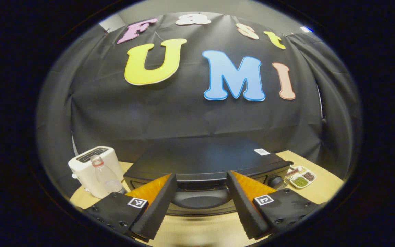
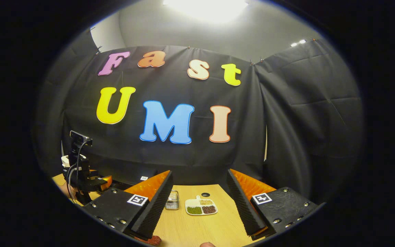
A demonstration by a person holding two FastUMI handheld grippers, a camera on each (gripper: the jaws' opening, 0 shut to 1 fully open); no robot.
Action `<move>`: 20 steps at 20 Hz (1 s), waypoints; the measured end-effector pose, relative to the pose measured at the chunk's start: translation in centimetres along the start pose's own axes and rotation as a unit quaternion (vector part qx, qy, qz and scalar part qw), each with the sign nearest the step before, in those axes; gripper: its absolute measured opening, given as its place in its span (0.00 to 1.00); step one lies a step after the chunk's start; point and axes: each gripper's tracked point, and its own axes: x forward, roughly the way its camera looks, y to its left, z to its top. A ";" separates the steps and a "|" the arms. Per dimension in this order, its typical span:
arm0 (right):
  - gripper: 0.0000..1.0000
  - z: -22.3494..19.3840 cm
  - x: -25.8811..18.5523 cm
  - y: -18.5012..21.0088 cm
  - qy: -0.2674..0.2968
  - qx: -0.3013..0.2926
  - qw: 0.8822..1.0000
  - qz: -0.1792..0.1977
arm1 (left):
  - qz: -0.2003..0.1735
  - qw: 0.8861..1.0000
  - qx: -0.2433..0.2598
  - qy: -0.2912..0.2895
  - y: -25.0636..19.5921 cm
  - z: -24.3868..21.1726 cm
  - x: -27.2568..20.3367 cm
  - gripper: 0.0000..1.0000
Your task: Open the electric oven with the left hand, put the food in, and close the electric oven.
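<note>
The black electric oven (image 1: 204, 157) stands on the wooden table straight ahead in the left gripper view, its flat top and upper front showing. My left gripper (image 1: 201, 176) is open just in front of the oven, and its fingers frame the door's upper edge (image 1: 201, 187) without touching it. My right gripper (image 2: 200, 173) is open over the table with nothing between its fingers. A reddish-brown piece (image 2: 153, 240), perhaps the food, peeks out below its left finger. The left gripper's body with camera and cables (image 2: 81, 171) appears at the far left of the right gripper view.
A white toaster (image 1: 93, 169) with a clear plastic bottle (image 1: 105, 175) before it stands left of the oven. A white divided dish of beans (image 1: 302, 178) (image 2: 201, 207) lies to the oven's right, and beside it a small metal rack (image 2: 172, 200). Black cloth walls close the back.
</note>
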 end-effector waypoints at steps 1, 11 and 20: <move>0.95 0.0 0.0 0.2 0.001 -0.001 1.000 0.001 | 0.001 1.000 0.000 0.003 0.1 -0.3 0.3 0.97; 0.95 -0.4 0.1 -0.2 0.006 0.005 1.000 0.003 | 0.013 1.000 0.011 -0.009 0.2 -1.4 -0.1 0.98; 0.95 -0.3 -0.6 -1.7 0.003 0.023 1.000 0.008 | 0.023 1.000 0.013 0.011 -0.3 -3.5 -3.4 1.00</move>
